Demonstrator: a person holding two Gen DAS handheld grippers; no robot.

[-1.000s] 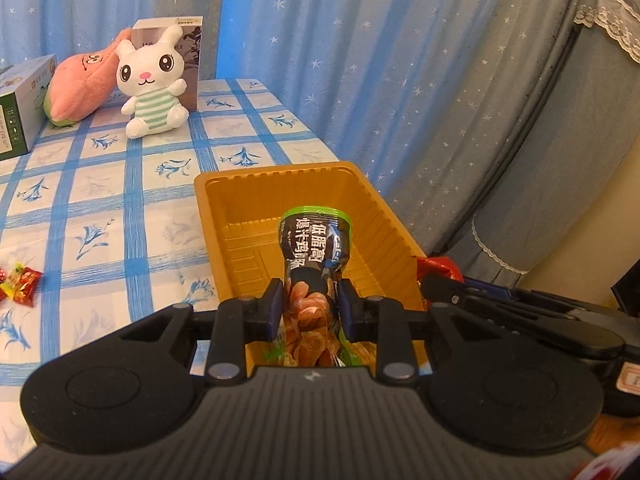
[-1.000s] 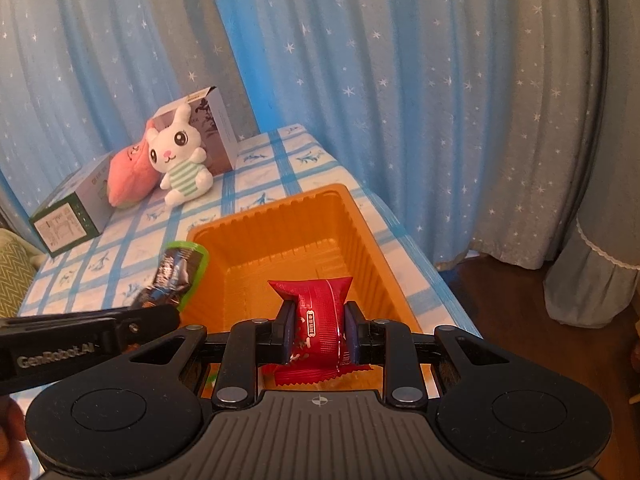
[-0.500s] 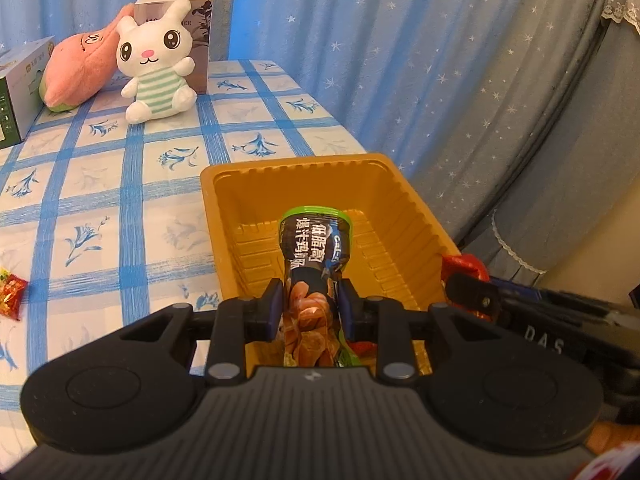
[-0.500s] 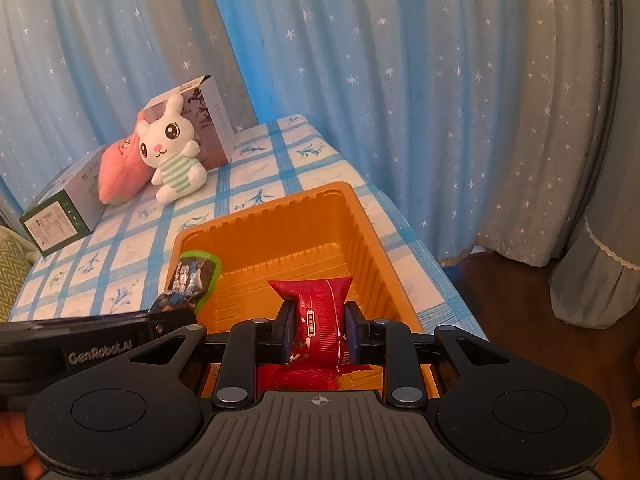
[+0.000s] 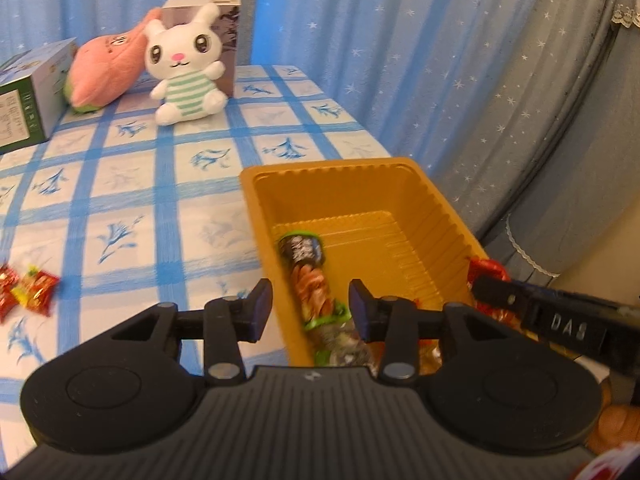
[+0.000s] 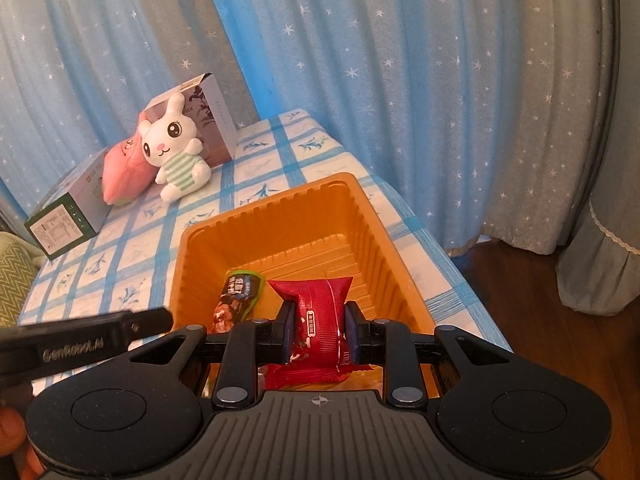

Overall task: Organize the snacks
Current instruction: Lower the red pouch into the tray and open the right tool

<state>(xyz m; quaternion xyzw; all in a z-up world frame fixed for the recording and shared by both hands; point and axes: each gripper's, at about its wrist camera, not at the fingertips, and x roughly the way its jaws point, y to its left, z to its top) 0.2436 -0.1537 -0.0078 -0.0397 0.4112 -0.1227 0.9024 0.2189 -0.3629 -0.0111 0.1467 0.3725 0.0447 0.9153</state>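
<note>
Left tongs (image 5: 310,306) gape wide over the tray (image 5: 436,204); right tongs (image 6: 318,330) pinch the red pack (image 6: 320,320), probably clear inside: release low.

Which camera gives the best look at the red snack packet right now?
The right wrist view: the red snack packet sits centred, clamped between the right gripper's jaws over the orange tray. The left wrist view catches only its red end.

Blue star-print curtains (image 6: 400,80) across the back, grey-lit folds at right. Table under blue-and-white checked floral cloth (image 5: 120,184). Dark wood floor (image 6: 540,300) at right. Lace-trimmed grey fabric (image 5: 592,160) hangs at far right.
</note>
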